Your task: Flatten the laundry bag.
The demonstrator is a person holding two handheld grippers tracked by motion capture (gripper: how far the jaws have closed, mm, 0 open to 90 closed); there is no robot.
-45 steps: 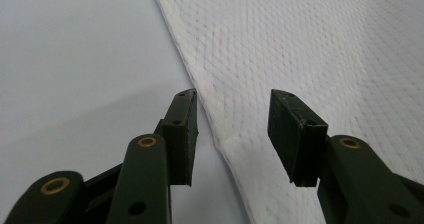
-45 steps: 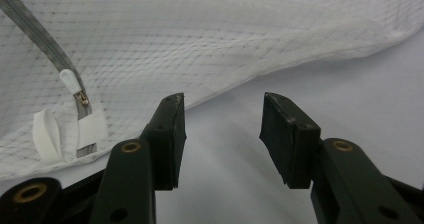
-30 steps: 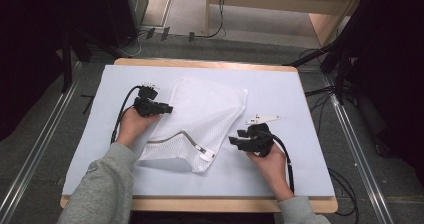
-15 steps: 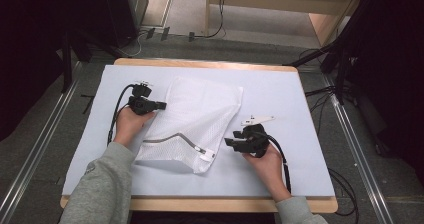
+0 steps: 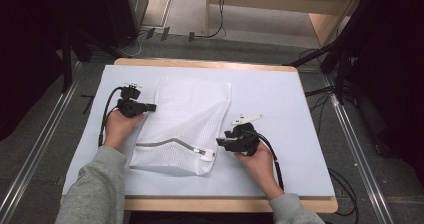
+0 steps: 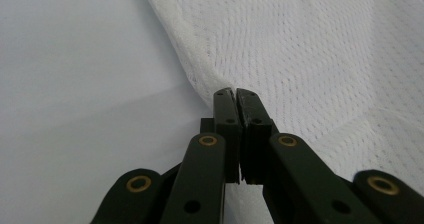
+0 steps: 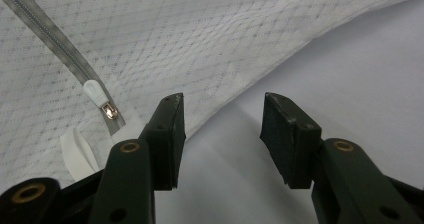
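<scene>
A white mesh bag (image 5: 185, 126) lies flat on the counter (image 5: 280, 104), slightly left of centre, its grey zipper (image 5: 167, 143) running across the near end and looking closed. The left gripper (image 6: 235, 95) has its jaws together, clamped on the bag's left edge. The right gripper (image 7: 220, 134) waits with jaws apart at the right edge, near the zipper pull (image 7: 100, 99) — nothing gripped. Judging by this, one side is secured; the zipper is not yet opened.
</scene>
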